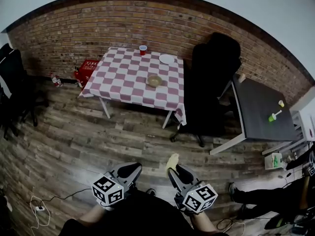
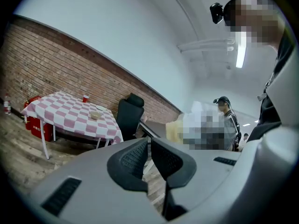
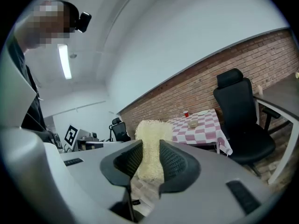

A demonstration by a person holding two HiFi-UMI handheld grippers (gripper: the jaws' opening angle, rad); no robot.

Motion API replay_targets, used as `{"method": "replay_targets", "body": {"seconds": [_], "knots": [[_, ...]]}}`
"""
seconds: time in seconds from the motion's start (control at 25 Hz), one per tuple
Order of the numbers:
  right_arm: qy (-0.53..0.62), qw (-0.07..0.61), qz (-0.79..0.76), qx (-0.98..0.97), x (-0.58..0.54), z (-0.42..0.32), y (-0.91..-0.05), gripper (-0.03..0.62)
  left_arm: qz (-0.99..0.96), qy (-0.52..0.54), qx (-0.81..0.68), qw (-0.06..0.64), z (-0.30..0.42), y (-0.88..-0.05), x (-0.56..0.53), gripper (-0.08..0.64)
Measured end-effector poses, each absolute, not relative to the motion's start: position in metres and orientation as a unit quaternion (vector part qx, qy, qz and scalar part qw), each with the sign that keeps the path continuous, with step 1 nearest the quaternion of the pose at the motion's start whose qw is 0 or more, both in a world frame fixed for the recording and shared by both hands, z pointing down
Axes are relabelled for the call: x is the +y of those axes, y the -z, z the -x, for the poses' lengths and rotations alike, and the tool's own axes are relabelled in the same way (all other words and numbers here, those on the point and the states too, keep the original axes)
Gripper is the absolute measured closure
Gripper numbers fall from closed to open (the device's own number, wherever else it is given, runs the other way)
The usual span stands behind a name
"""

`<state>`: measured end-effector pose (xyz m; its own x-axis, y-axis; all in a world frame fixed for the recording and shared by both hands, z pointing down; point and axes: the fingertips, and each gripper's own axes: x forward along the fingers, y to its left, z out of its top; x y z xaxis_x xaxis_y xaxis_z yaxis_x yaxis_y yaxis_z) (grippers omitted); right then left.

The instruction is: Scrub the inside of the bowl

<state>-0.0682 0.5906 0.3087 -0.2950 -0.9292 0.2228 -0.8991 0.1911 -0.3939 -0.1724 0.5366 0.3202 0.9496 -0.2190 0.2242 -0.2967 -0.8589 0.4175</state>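
A pale bowl [image 1: 154, 80] sits on the red-and-white checked table [image 1: 123, 80] far across the room; it also shows small in the left gripper view [image 2: 95, 115] and the right gripper view [image 3: 192, 123]. My right gripper [image 1: 173, 168] is shut on a pale yellow scrub sponge [image 3: 149, 150], which sticks up between its jaws [image 1: 172, 160]. My left gripper [image 1: 134, 167] is shut with nothing in it, jaws touching [image 2: 148, 160]. Both grippers are held low and near my body, well short of the table.
A red cup [image 1: 142, 49] and a white plate [image 1: 167, 59] stand at the table's far side. A black office chair [image 1: 211, 82] and a dark desk [image 1: 263, 109] lie to the right. A red crate [image 1: 87, 70] sits left of the table. A cable [image 1: 44, 205] lies on the wooden floor.
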Motion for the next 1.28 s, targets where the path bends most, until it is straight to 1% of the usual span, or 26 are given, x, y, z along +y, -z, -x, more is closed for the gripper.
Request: {"method": "replay_targets", "body": {"seconds": [0.24, 0.56, 1.0, 1.28], "knots": [[0.221, 0.0, 0.581, 0.783, 0.592, 0.054, -0.327, 0.469, -0.957, -0.091, -0.144, 0.236, 0.155, -0.326, 0.546, 0.528], [0.219, -0.033, 0.58, 0.784, 0.555, 0.042, -0.344, 0.469, -0.949, -0.101, -0.161, 0.252, 0.143, -0.341, 0.504, 0.528], [0.257, -0.036, 0.597, 0.759, 0.448, 0.021, -0.35, 0.469, -0.956, -0.097, -0.11, 0.253, 0.104, -0.332, 0.386, 0.528], [0.264, -0.05, 0.607, 0.748, 0.37, 0.03, -0.347, 0.469, -0.957, -0.092, -0.096, 0.257, 0.106, -0.331, 0.299, 0.528]]}}
